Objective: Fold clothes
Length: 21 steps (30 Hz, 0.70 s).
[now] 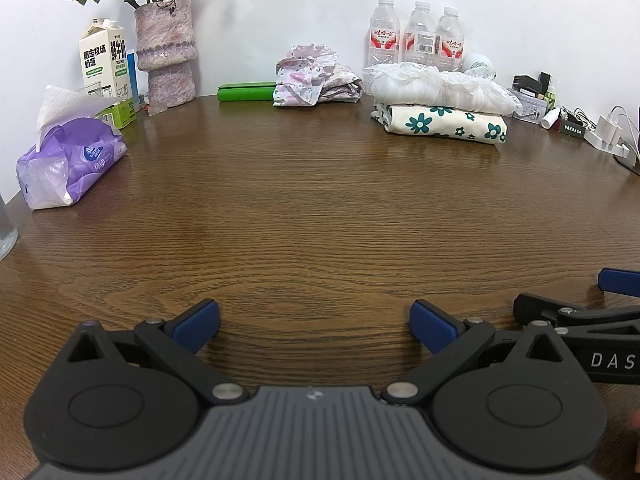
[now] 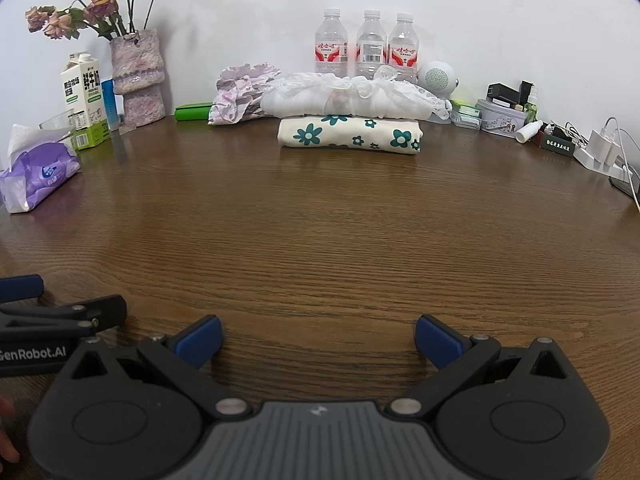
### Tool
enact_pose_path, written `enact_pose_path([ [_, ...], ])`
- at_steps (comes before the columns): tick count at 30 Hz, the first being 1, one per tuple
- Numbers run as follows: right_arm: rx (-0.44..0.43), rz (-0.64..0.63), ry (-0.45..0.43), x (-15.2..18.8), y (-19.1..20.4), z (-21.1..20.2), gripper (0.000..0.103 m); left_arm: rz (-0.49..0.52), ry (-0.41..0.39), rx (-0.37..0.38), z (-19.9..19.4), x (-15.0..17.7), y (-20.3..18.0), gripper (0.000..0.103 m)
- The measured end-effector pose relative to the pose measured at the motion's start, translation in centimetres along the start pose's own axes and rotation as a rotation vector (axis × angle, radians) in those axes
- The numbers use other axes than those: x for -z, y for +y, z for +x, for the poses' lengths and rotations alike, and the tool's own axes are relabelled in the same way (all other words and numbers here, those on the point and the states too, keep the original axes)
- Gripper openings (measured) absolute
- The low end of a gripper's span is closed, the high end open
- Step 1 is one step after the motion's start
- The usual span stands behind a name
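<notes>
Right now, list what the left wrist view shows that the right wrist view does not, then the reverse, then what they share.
Only the left wrist view: a clear glass at its left edge.

Only the right wrist view: the full round white speaker, with its grille, beside the bottles.

Both: the open left tool and open right tool, both empty, the folded flower-print cloth under the white lace garment, the crumpled pink floral garment, three water bottles, and the wooden table.

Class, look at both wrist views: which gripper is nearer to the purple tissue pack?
Left. The left gripper sits on the side of the purple tissue pack; the right gripper lies beyond it, farther across the table.
</notes>
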State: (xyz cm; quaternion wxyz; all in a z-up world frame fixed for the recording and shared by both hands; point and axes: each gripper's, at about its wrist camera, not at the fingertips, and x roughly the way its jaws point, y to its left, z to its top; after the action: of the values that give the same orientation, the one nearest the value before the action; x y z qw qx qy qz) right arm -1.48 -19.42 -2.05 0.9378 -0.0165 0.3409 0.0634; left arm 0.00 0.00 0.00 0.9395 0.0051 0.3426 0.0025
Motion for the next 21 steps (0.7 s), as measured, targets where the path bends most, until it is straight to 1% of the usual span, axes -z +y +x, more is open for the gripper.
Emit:
enact_pose_path([
  [21,0.0,0.0,0.0,-0.01,-0.03,-0.02,0.103,0.0,0.0,0.0,0.02,-0.02,-0.06,0.103],
])
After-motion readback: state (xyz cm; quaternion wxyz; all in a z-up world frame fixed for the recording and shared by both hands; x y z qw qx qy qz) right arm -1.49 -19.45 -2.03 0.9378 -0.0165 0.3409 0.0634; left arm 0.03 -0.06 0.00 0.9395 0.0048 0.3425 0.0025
